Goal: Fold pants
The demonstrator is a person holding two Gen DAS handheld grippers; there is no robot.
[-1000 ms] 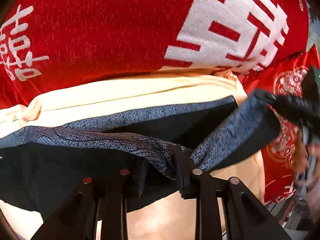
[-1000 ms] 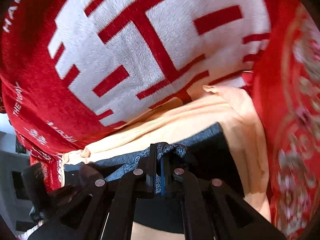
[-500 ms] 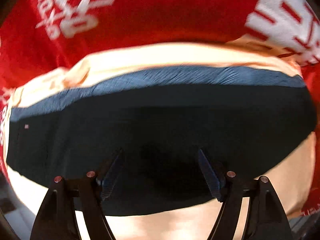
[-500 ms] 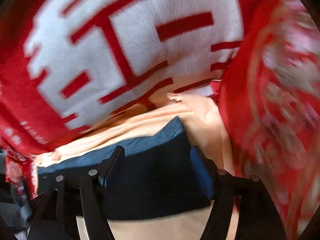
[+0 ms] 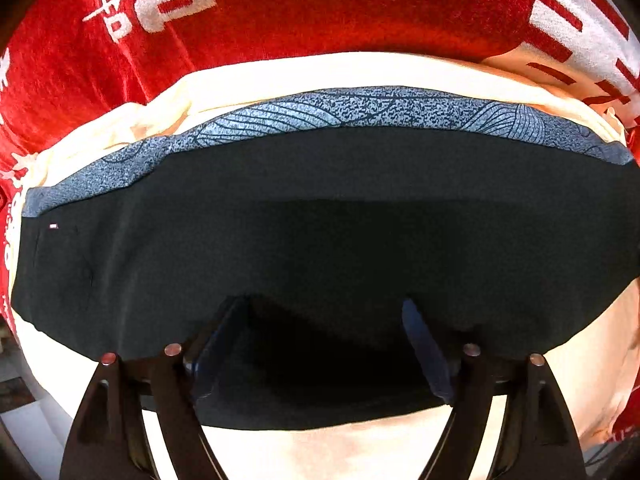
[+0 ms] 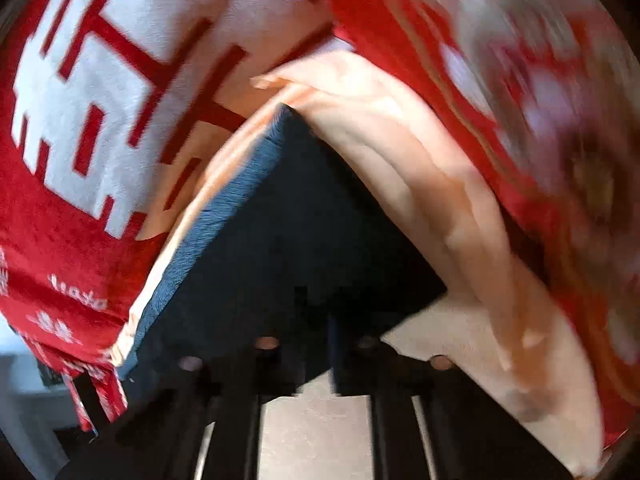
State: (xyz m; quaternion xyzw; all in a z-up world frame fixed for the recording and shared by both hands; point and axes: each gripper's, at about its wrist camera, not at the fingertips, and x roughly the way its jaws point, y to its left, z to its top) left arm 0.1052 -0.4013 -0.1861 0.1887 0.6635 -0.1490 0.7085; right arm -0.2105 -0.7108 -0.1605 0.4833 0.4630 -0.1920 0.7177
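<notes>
The dark pants (image 5: 320, 240) lie folded flat on a cream cloth (image 5: 320, 68), with a blue-grey patterned band (image 5: 360, 108) along their far edge. My left gripper (image 5: 324, 308) points straight down just over the near part of the pants. Its jaws are opening, and nothing is pinched between its fingers (image 5: 416, 332). In the blurred right wrist view the pants (image 6: 288, 220) show one corner. My right gripper (image 6: 316, 304) is over their near edge with its fingers together. Whether any fabric is caught between them is hidden by blur and darkness.
A red blanket with white characters (image 5: 320, 8) lies beyond the cream cloth (image 6: 400, 140). It also fills the left of the right wrist view as the red blanket (image 6: 100, 100). A red patterned cloth (image 6: 520, 80) lies to the right. A pale floor (image 6: 24, 380) shows at lower left.
Both grippers let go of the lifted pants fold, which now lies flat. My left gripper sank and opened wide. My right gripper opened, slid sideways and closed again.
</notes>
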